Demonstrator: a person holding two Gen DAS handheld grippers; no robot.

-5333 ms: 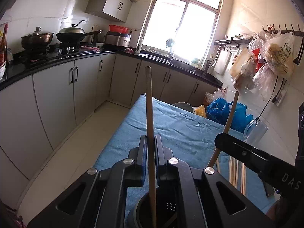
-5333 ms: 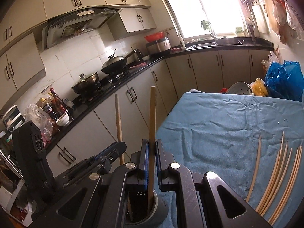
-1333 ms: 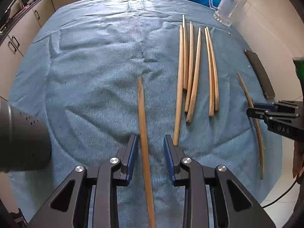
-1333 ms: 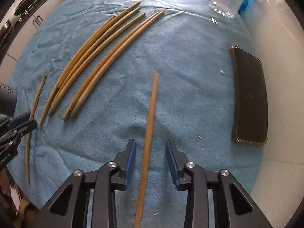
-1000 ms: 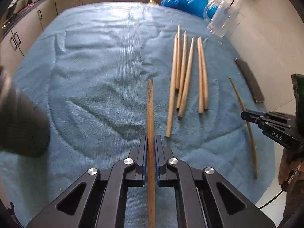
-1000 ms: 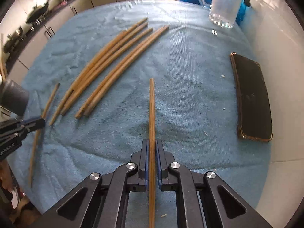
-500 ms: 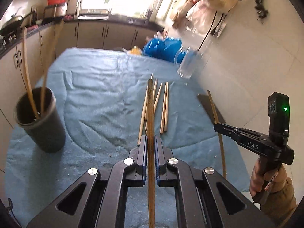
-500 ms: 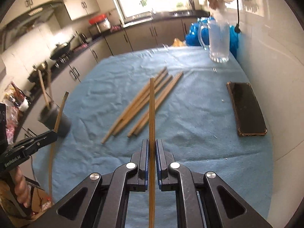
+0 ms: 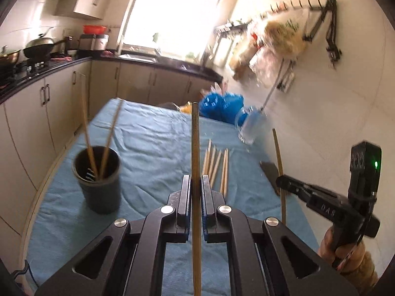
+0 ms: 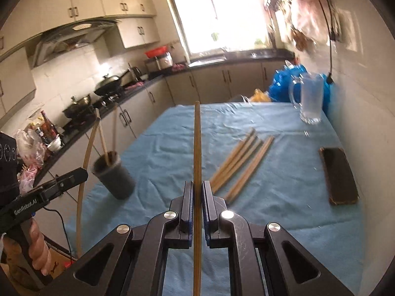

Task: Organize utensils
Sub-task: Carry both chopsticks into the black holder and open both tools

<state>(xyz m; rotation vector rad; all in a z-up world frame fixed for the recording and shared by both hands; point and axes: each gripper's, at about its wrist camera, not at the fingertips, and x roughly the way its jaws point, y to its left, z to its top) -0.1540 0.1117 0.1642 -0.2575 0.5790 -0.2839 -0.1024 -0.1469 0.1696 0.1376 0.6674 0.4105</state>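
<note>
My left gripper (image 9: 196, 185) is shut on a wooden chopstick (image 9: 195, 143) and holds it upright above the blue cloth. My right gripper (image 10: 197, 190) is shut on another chopstick (image 10: 197, 143), also raised; it shows at the right of the left wrist view (image 9: 280, 181). A dark utensil cup (image 9: 98, 180) with two chopsticks in it stands left of my left gripper; it also shows in the right wrist view (image 10: 114, 175). Several loose chopsticks (image 10: 243, 160) lie on the cloth ahead of both grippers.
A black phone (image 10: 338, 175) lies near the table's right edge by the wall. A glass mug (image 10: 311, 98) and blue bags (image 10: 284, 81) stand at the far right. Kitchen cabinets (image 9: 44, 113) run along the left of the blue-covered table (image 9: 153, 143).
Both grippers closed on a chopstick lying on the cloth, then lifted and tilted them upright. The view has swung up from the table to the kitchen.
</note>
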